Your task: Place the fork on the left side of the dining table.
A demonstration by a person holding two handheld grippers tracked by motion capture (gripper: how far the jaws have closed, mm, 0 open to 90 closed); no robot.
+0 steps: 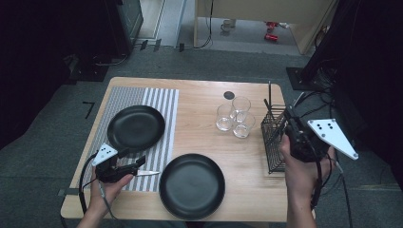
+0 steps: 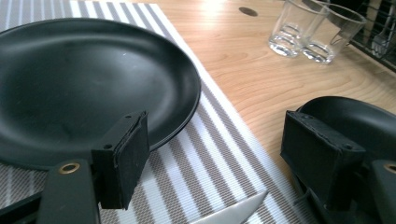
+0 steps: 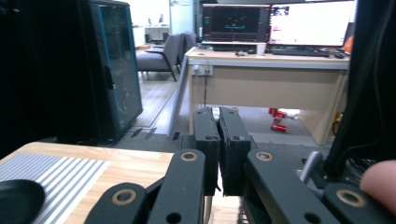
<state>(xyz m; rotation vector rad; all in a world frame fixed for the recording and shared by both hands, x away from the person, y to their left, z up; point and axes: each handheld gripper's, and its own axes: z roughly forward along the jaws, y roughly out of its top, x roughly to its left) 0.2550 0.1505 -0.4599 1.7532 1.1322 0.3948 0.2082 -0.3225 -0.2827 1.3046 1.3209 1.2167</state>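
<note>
- Looking down from the high view, the left gripper hovers low over the striped mat, between the far plate and the near plate. A knife lies on the mat just ahead of its jaws, blade toward the near plate. Whether the jaws touch the handle is hard to tell here. The right gripper is held up beside the wire basket, which has cutlery standing in it; three glasses cluster just left of the basket.
- In the left gripper view, the pads stand apart with nothing pressed between them. The knife's tip shows low between them on the mat, so the knife rests on the mat, not held. The far plate sits just beyond one pad, the near plate behind the other.
- In the right gripper view, the right gripper's jaws are closed together, and no object can be made out between them; it points level, away over the table toward a desk.
- Risks, as I judge them: closing on the blade rather than the handle could let the knife slip or pivot; a low sweep could knock either plate's rim; the right gripper, moving near the basket, could tip it or bump the glasses.
</note>
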